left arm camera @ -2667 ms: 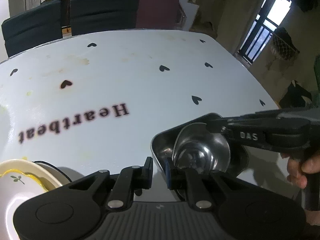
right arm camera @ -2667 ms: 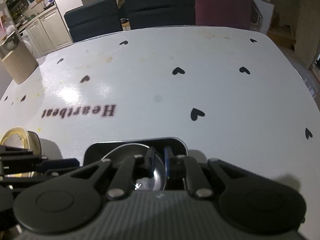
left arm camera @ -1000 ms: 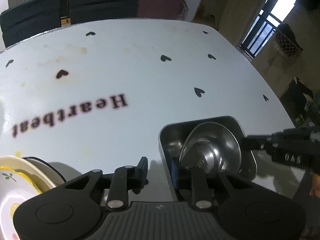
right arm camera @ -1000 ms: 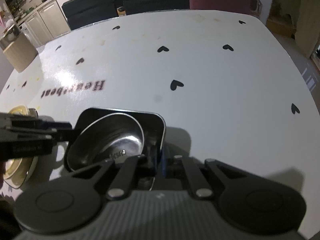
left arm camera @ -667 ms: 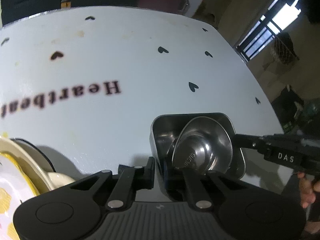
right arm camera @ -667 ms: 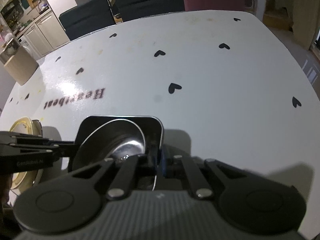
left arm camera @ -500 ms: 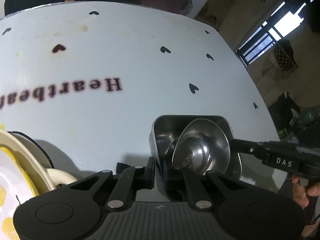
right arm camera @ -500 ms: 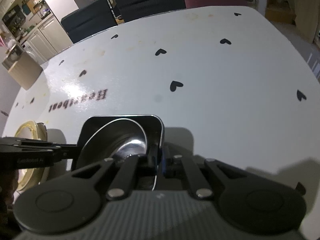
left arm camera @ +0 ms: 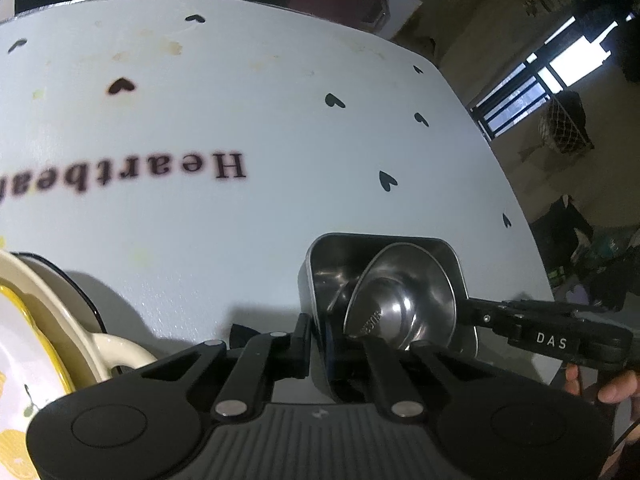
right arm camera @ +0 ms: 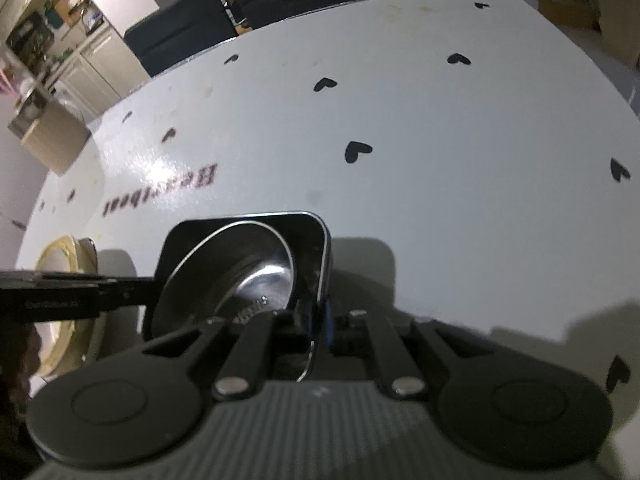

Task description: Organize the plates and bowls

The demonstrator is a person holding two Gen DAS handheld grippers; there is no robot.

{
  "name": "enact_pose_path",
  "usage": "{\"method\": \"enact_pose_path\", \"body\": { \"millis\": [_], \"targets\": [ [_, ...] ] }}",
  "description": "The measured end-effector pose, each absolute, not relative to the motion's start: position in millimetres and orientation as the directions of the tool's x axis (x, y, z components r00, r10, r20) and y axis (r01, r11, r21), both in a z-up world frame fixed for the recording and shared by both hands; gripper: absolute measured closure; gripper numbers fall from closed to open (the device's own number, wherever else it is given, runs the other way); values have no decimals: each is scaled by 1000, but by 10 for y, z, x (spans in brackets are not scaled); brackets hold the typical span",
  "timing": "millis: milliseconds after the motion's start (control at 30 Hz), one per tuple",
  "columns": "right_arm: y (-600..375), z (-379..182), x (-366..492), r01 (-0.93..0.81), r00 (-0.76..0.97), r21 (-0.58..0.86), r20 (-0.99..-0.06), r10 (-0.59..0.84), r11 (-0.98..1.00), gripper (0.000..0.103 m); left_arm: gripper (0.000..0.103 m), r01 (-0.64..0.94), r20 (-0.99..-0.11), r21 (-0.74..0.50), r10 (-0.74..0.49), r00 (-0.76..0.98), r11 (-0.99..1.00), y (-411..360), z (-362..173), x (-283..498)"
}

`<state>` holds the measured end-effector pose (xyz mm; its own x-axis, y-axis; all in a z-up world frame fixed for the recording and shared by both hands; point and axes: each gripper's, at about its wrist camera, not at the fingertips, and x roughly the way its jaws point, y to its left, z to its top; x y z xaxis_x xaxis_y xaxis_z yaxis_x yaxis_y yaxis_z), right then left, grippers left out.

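Observation:
A square steel container (left arm camera: 320, 264) holds a round steel bowl (left arm camera: 404, 304) that leans tilted inside it. My left gripper (left arm camera: 318, 332) is shut on the container's near left wall. From the right, my right gripper (left arm camera: 466, 312) pinches the opposite wall. In the right wrist view the same container (right arm camera: 320, 240) and bowl (right arm camera: 248, 276) sit just ahead; my right gripper (right arm camera: 318, 320) is shut on the right wall and my left gripper (right arm camera: 154, 280) reaches in from the left. A shadow lies beside the container.
A cream dish with a handle and a yellow-patterned plate (left arm camera: 60, 312) sits at the left, also seen as a cream dish (right arm camera: 64, 276). The white table (left arm camera: 240, 232) carries heart prints and lettering. Dark chairs (right arm camera: 180, 36) stand behind it, a cardboard box (right arm camera: 52, 144) at far left.
My left gripper, open beside the container wall a second ago, has shut on that wall. Both views have rolled a little. The right gripper has kept its hold on the other wall.

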<state>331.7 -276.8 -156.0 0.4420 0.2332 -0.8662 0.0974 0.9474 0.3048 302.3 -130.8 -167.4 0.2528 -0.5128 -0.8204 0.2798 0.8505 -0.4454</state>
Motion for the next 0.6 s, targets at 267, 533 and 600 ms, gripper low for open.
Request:
{"method": "enact_pose_path", "body": {
  "millis": [267,533,600],
  "targets": [
    [-2784,-1579,3319,111,424,323,-871,250,940,95,97,260,-814,-468,-527,244,845,-1267,-1682,3029],
    [-2800,-1417,3269,108,476,355,-839,265,929,95,97,255,-749,-525,-583,315,812,-1094,-1428,3003],
    [-2801,-1338,3238,102,508,378,-815,278,920,95,98,251,-720,-553,-608,335,794,-1027,-1343,2988]
  ]
}}
